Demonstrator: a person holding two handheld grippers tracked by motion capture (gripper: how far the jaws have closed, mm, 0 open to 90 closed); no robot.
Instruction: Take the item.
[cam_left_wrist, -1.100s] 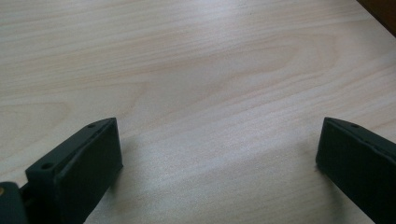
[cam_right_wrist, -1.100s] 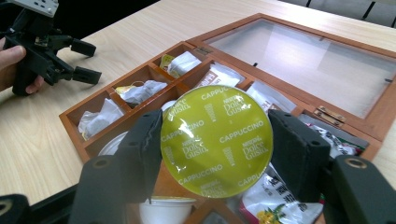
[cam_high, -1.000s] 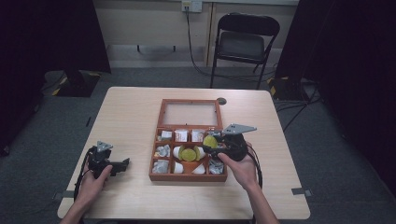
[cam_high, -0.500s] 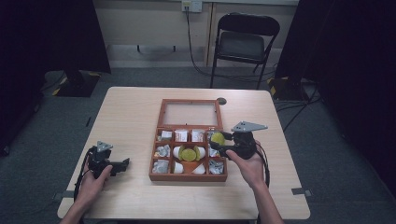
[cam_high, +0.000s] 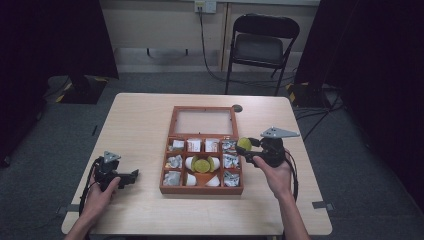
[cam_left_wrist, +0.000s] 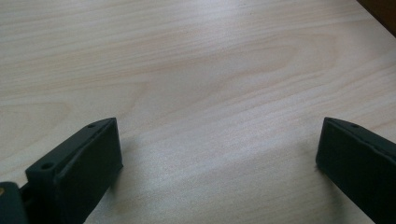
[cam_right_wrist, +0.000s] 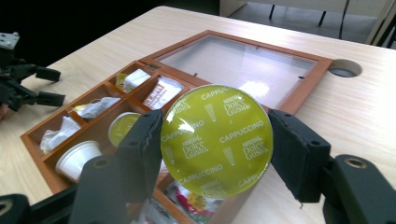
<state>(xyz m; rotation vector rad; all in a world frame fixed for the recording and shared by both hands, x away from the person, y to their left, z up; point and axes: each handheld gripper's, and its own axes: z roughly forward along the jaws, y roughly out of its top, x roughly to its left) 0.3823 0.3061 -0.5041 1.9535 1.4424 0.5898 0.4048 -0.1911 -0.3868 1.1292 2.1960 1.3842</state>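
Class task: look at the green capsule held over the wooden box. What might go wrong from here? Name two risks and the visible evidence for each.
1. The right gripper pinches the round green capsule by its edges alone, so it might slip or twist out and drop.
2. The capsule hangs over the right edge of the wooden box, near packed sachets; a fall could land it in the wrong compartment or on the table.

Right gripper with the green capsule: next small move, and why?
Probably carry it clear of the box toward bare table on the right. The right gripper grips the capsule, lifted above the box's right edge; the left gripper rests open, idle.
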